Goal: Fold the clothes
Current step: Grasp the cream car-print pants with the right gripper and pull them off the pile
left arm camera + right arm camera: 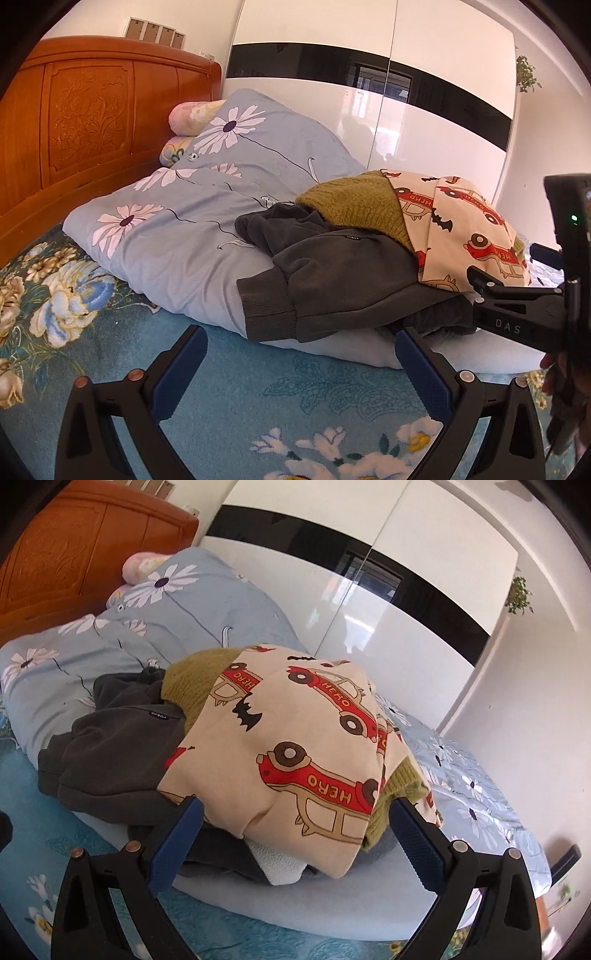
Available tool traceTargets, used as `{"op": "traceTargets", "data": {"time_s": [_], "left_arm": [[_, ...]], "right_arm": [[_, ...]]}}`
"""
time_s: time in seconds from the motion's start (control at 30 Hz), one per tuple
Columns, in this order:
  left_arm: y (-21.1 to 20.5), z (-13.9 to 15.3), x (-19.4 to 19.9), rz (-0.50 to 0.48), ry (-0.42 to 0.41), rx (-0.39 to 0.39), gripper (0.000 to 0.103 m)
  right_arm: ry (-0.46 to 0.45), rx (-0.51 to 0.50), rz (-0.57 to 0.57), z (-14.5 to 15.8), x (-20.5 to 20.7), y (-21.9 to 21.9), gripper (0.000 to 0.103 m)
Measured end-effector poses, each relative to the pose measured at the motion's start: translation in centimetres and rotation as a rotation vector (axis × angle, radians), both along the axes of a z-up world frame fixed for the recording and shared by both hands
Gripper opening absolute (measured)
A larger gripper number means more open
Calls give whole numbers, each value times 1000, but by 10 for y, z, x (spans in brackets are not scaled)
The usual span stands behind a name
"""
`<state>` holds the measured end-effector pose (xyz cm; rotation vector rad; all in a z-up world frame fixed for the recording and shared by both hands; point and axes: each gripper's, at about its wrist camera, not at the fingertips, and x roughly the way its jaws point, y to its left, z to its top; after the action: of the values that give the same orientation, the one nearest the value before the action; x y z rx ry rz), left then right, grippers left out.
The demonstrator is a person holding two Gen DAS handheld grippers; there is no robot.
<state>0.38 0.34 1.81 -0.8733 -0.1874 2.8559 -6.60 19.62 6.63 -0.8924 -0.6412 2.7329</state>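
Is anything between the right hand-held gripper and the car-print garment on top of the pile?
Nothing visible. The right hand-held gripper is open, and the car-print garment lies straight ahead on top of the pile, its near edge between the fingers.

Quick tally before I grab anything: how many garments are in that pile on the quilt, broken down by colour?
Cream with red car print: 1
Olive green knit: 1
Dark grey sweatshirt: 1
White fleecy piece under the cream one: 1, mostly hidden
Total: 4 that I can tell apart; dark fabric low in the pile may be another garment or part of the grey one.
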Motion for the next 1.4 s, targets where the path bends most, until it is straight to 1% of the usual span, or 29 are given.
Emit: {"op": "traceTargets", "data": {"time_s": [0.07, 0.13, 0.17, 0.2, 0.23, 0.27, 0.37, 0.4, 0.43, 0.47, 0.5, 0.63, 0.73, 0.8, 0.87, 0.97, 1.03, 1.07, 1.1, 1.13, 1.17, 1.27, 1.33, 1.4], "left_arm": [[0, 2, 2, -1, 0, -4, 103], [0, 4, 4, 0, 2, -12, 103], [0, 6, 5, 2, 6, -19, 103], [1, 7, 7, 3, 9, -27, 103], [0, 9, 8, 6, 12, -37, 103], [-1, 10, 9, 10, 15, -48, 103], [-4, 13, 11, 22, 21, -74, 103], [-7, 13, 11, 29, 21, -72, 103], [-10, 13, 11, 35, 21, -71, 103], [-13, 13, 11, 42, 21, -70, 103], [-16, 13, 11, 48, 21, -68, 103], [-27, 14, 11, 75, 20, -63, 103], [-36, 14, 10, 94, 19, -59, 103], [-38, 14, 11, 97, 17, -53, 103], [-38, 14, 11, 94, 17, -52, 103], [-36, 15, 10, 94, 18, -49, 103], [-35, 14, 9, 85, 12, -37, 103], [-34, 14, 9, 79, 8, -31, 103], [-33, 15, 10, 74, 7, -31, 103], [-32, 15, 12, 73, 9, -38, 103], [-32, 16, 13, 72, 8, -40, 103], [-35, 18, 19, 69, -5, -36, 103], [-37, 23, 25, 91, -11, -34, 103], [-40, 32, 34, 104, 9, -32, 103]], "right_arm": [[-60, 49, 45, -4, -8, -6, 89], [-103, 95, 102, -9, -10, -16, 87], [-111, 120, 123, -11, -10, -21, 80], [-128, 124, 145, -13, -10, -25, 73], [-155, 115, 166, -14, -11, -29, 62], [-185, 126, 173, -19, -12, -32, 57], [-281, 209, 191, -40, -17, -40, 57], [-287, 252, 204, -44, -16, -42, 57], [-280, 291, 208, -44, -16, -43, 55], [-270, 320, 206, -43, -16, -41, 46], [-261, 330, 203, -39, -16, -39, 46], [-195, 251, 186, -10, -13, -32, 46], [-172, 213, 197, -2, -5, -33, 46], [-164, 217, 193, 0, -6, -30, 46], [-180, 215, 185, -1, -9, -28, 46], [-178, 225, 156, -3, -14, -22, 44], [-229, 205, 150, -9, -23, -19, 44], [-251, 216, 151, -14, -26, -21, 42], [-263, 218, 153, -17, -28, -23, 37], [-275, 191, 158, -14, -30, -24, 16], [-278, 156, 154, -8, -31, -23, 7], [-221, 61, 124, 30, -32, -13, 6], [-157, -4, 103, 67, -29, -1, 5], [-90, -71, 86, 108, -23, 13, 5]]}}
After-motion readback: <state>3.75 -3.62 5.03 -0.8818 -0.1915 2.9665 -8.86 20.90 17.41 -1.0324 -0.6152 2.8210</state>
